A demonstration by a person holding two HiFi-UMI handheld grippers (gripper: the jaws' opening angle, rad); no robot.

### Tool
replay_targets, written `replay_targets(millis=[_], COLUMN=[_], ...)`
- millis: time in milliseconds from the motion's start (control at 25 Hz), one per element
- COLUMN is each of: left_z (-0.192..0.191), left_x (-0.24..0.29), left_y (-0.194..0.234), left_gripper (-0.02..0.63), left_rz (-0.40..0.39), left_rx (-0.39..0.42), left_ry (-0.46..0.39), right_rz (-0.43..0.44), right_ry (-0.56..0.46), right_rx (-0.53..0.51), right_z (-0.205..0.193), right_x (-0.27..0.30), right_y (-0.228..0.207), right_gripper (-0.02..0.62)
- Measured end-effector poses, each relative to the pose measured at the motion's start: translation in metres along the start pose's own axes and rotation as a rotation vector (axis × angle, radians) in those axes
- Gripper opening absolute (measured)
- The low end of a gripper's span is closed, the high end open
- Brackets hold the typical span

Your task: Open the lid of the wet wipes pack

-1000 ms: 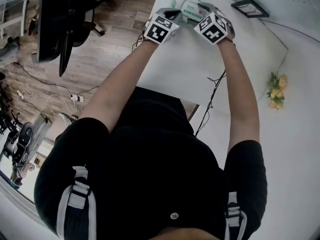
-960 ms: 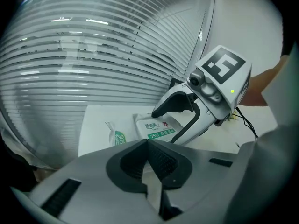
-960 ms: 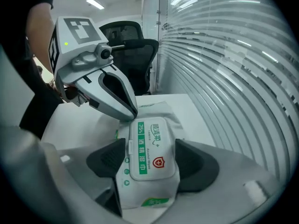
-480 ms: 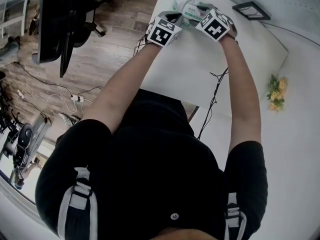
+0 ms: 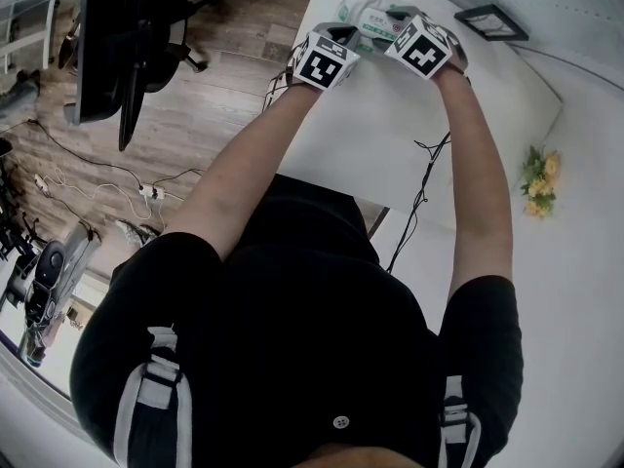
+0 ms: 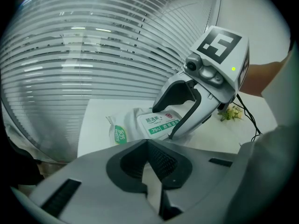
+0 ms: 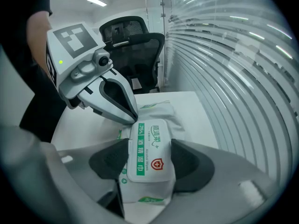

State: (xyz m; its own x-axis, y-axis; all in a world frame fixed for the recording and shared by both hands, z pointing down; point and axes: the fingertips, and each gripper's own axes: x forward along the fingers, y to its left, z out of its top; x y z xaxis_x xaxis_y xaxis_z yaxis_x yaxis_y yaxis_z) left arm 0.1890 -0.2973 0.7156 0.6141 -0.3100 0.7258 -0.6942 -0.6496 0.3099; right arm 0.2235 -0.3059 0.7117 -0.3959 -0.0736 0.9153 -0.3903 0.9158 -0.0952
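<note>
The wet wipes pack (image 7: 154, 110) lies flat on the white table (image 5: 390, 135), its white lid (image 7: 150, 148) with a green stripe facing up. My right gripper (image 7: 149, 164) straddles the lid. Its jaws are closing and the dark pads (image 7: 108, 161) touch the lid's two long sides. My left gripper (image 7: 132, 120) is shut, and its tips rest on the pack's wrapper at the lid's far corner. In the left gripper view, the left gripper (image 6: 150, 164) has its pads together and the right gripper (image 6: 163, 122) stands over the pack (image 6: 124, 132). From the head view both gripper cubes hide most of the pack (image 5: 363, 13).
A dark picture frame (image 5: 489, 19) lies at the table's far right and yellow flowers (image 5: 538, 178) on the right. A black cable (image 5: 419, 193) hangs off the near edge. Window blinds (image 6: 93, 55) run behind the table. An office chair (image 7: 133, 45) stands past its end.
Both grippers stay at the pack. The right one has tipped a little more steeply over the lid.
</note>
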Motion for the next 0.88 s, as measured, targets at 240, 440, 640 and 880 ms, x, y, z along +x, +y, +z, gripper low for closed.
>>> replay_targets(millis=[240,440,640,880], left_z=[0.002,0.0,-0.002,-0.001], left_x=[0.001,0.002,0.002,0.001], left_y=[0.001,0.001,0.0,0.002], left_gripper=[0.008,0.008,0.008,0.008], left_rz=[-0.005,-0.005,-0.008,-0.004], left_rx=[0.021,0.015,0.003,0.011], left_ry=[0.004,0.01,0.026,0.026], right_rz=[0.044,0.049,0.039,0.018], right_ry=[-0.02,-0.018,-0.02,-0.038], right_rx=[0.018,0.013,-0.005,-0.01], right_z=[0.004,0.005,0.007,0.013], right_x=[-0.007,-0.008,-0.017,-0.028], right_y=[0.0,0.0,0.003,-0.003], right_gripper=[0.293,0.296,0.282,0.279])
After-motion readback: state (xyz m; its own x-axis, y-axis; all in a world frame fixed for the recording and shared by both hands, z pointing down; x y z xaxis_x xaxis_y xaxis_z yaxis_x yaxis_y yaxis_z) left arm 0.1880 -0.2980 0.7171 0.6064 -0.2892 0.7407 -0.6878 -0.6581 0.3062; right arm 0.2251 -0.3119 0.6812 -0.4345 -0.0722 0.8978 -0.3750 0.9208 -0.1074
